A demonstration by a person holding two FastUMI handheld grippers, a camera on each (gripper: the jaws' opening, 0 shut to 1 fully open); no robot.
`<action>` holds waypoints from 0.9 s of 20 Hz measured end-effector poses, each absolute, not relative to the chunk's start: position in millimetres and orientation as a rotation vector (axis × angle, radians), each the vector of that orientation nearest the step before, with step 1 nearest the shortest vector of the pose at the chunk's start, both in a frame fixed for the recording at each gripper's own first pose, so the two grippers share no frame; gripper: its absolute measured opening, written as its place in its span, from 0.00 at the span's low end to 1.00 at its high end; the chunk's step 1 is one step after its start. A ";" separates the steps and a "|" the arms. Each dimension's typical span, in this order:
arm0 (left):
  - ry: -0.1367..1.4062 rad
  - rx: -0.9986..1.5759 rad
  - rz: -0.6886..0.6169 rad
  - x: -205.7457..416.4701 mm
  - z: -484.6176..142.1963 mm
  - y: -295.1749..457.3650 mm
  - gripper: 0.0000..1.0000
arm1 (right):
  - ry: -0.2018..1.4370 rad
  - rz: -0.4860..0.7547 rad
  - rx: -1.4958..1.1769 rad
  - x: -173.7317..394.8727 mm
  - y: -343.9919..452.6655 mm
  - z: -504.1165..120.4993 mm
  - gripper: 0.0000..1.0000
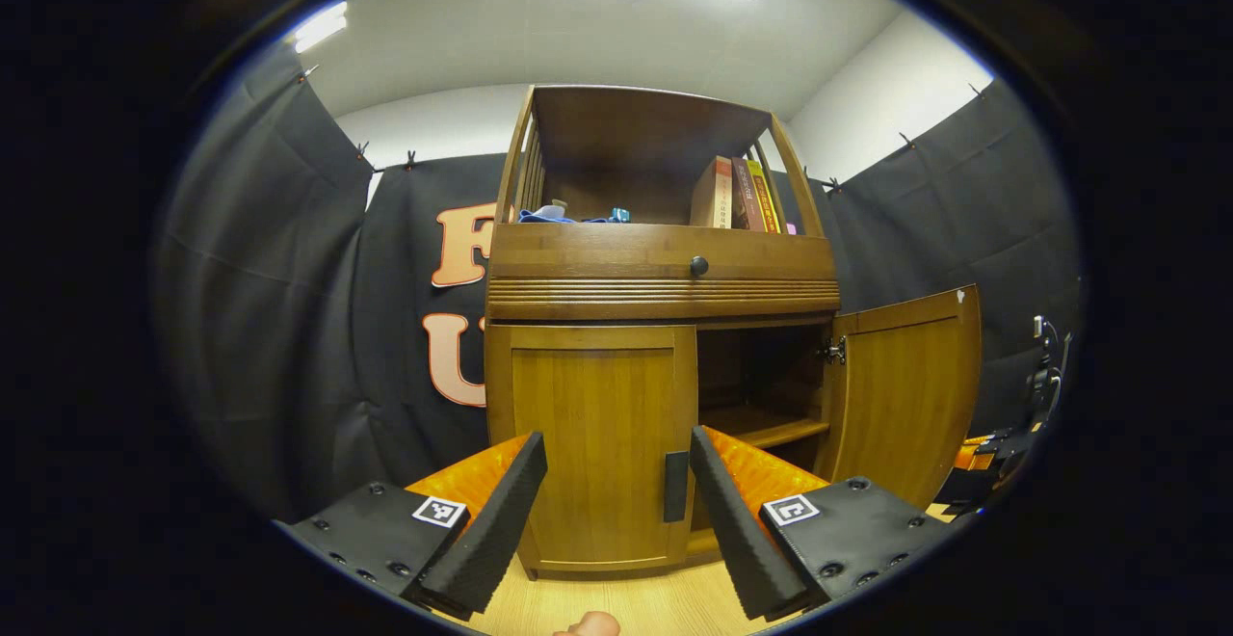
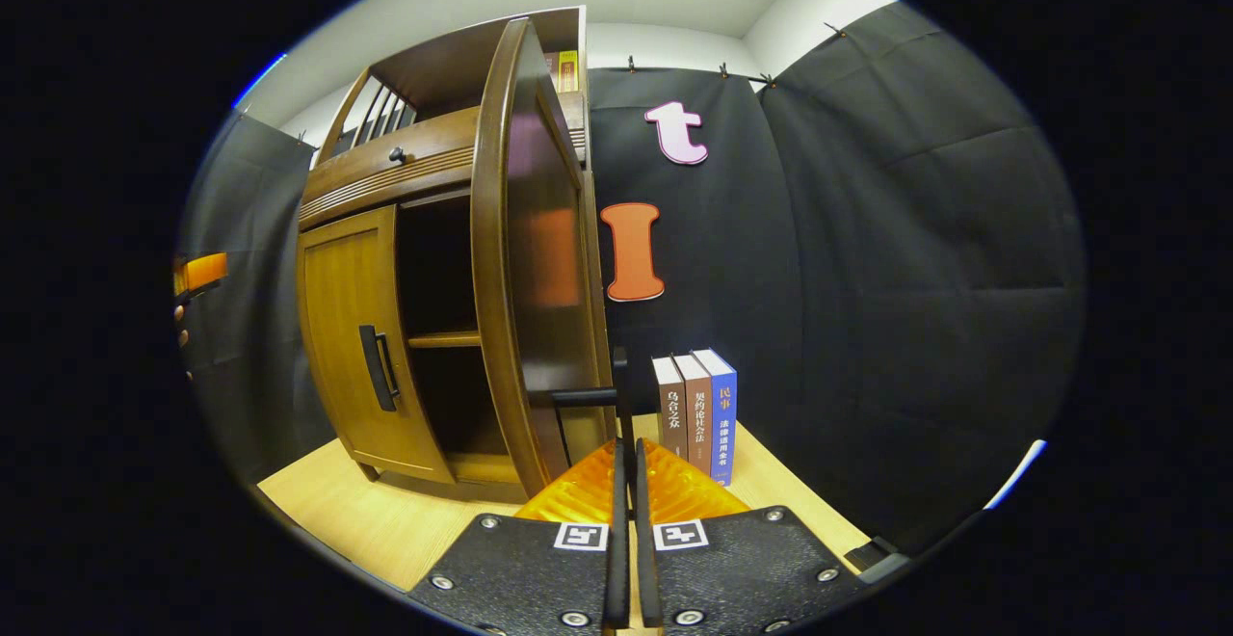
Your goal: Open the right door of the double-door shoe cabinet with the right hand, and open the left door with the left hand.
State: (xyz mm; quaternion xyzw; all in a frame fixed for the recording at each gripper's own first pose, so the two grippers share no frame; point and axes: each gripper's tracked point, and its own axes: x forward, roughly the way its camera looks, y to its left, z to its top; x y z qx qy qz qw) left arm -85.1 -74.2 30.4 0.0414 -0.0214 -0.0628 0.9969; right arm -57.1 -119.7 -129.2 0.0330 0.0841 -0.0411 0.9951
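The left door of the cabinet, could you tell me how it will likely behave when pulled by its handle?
The left door is a framed wood panel, so probably stiff. It should swing outward like the open right door. The bar handle likely gives the open left claw firm purchase.

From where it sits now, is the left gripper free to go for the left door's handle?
Probably yes. The left gripper has its jaws open and points at the closed left door, whose handle sits between the fingers, nearer the right one. Nothing stands between them. The right door is swung open, off to the side.
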 end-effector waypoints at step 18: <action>0.017 0.073 -0.127 -45.3 -6.8 -112.8 0.96 | 0.076 -0.178 0.087 -94.6 -195.8 -110.9 0.35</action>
